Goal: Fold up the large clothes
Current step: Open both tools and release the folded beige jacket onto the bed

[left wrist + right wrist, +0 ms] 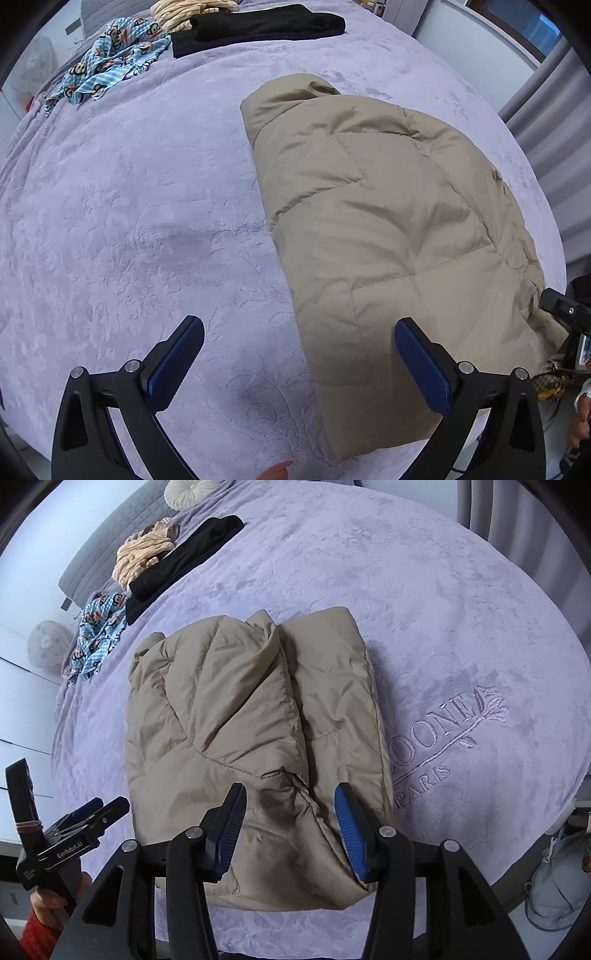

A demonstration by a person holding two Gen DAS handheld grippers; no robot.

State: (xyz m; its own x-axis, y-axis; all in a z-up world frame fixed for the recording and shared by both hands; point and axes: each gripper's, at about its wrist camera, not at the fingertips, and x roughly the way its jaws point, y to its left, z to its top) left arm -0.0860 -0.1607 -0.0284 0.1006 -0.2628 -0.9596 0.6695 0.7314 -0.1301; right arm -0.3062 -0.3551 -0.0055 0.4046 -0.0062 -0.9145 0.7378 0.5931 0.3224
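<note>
- Well, the beige quilted puffer jacket (pixel 251 738) lies folded into a thick bundle on the lavender embossed plush bedspread (pixel 129 229), toward the near edge of the bed, its sleeves tucked out of sight inside the folds.
- The right gripper (pixel 290 830) hangs over the jacket's near end with its blue-padded fingers (pixel 347 830) apart; a puffed ridge of fabric sits between them, though I cannot tell whether the pads actually touch it.
- The left gripper (pixel 299 365) hovers wide open above the bedspread and the jacket's near-left corner, holding nothing; from the right wrist view it shows only at the lower-left edge, gripped by a hand (pixel 51 901) in a red cuff that is mostly cut off.
- A fingertip pokes in at the bottom of the left wrist view, the rest out of frame.
- At the far side of the bed sit a folded black garment (pixel 258 29), a crumpled blue cartoon-monkey print cloth (pixel 107 62) and a bunched cream striped piece (pixel 144 557), the last partly cropped by the frame in the left wrist view.
- Embroidered lettering (pixel 443 738) on the bedspread reads "PARIS" below a longer word whose start is covered by the jacket.
- A round tufted cushion (pixel 192 491) is clipped by the top edge.
</note>
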